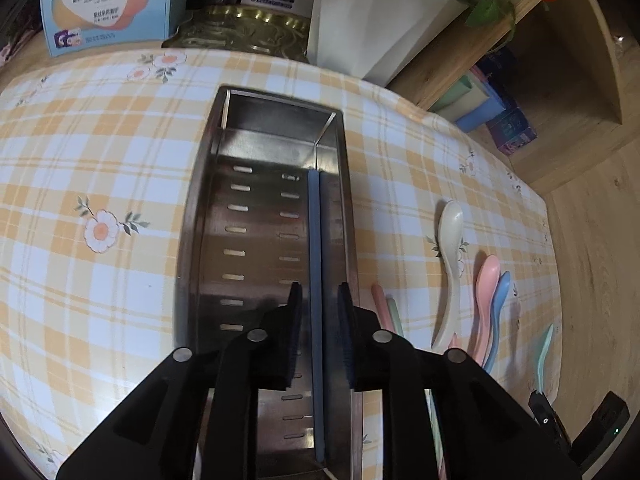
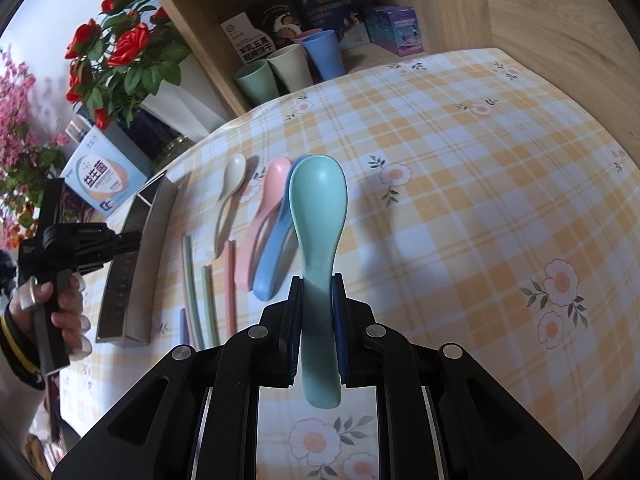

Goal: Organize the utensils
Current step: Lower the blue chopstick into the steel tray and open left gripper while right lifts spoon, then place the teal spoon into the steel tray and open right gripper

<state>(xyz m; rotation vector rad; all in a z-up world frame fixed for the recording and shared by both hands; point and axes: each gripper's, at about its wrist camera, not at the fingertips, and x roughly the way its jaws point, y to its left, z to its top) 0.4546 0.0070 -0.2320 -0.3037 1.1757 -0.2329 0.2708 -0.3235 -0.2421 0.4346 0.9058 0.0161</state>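
Note:
My right gripper [image 2: 316,292] is shut on the handle of a teal spoon [image 2: 318,208] and holds it above the checked tablecloth; the spoon also shows in the left wrist view [image 1: 545,350]. My left gripper [image 1: 319,300] hovers over the steel utensil tray [image 1: 200,216], jaws open around a blue chopstick [image 1: 315,260] that lies in the tray along its right wall. A cream spoon [image 2: 230,192], a pink spoon [image 2: 262,216] and a blue spoon [image 2: 276,248] lie on the cloth. Green and pink chopsticks [image 2: 192,284] lie beside the tray [image 2: 136,256].
A blue box [image 1: 108,4], a brass stand [image 1: 244,28] and a white vase of red roses [image 2: 120,52] stand at the table's back. A wooden shelf holds several cups [image 2: 290,64] and boxes. The left hand grips its handle [image 2: 52,300].

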